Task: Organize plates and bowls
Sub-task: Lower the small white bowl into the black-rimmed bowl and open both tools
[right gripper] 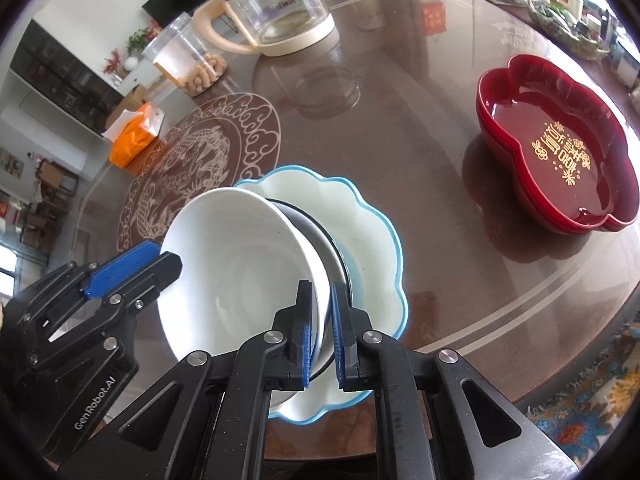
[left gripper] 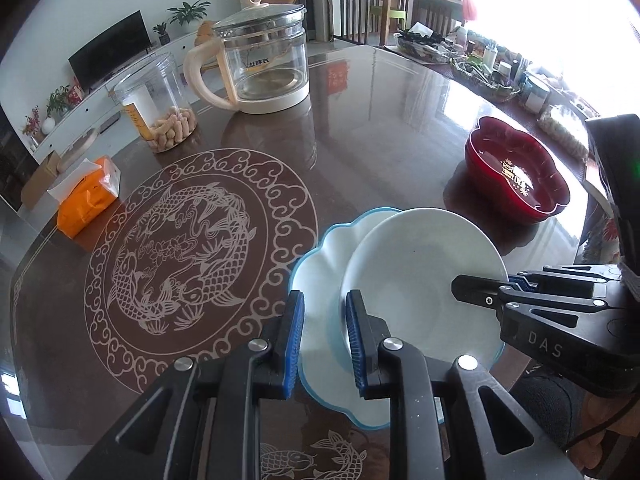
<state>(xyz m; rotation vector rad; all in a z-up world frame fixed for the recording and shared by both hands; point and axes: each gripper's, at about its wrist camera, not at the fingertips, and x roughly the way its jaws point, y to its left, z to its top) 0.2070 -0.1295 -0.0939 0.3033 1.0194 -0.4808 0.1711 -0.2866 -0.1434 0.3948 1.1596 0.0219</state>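
Observation:
A white bowl [left gripper: 420, 280] is tilted over a scalloped white plate with a blue rim [left gripper: 316, 276] on the brown table. My right gripper [right gripper: 321, 320] is shut on the white bowl's rim [right gripper: 240, 272], holding it tilted above the blue-rimmed plate [right gripper: 360, 216]. My left gripper [left gripper: 324, 336] is open, its fingers either side of the bowl's near-left rim, over the plate. The left gripper also shows in the right wrist view [right gripper: 132, 268] beside the bowl's left rim. A red flower-shaped bowl stack [left gripper: 516, 172] stands to the right, also in the right wrist view [right gripper: 560, 144].
A glass kettle [left gripper: 260, 56], a clear jar of snacks [left gripper: 160, 108] and an orange tissue pack [left gripper: 88, 196] stand at the far left. Cluttered baskets and jars [left gripper: 480, 64] line the far right edge. A dragon medallion [left gripper: 196, 256] marks the table top.

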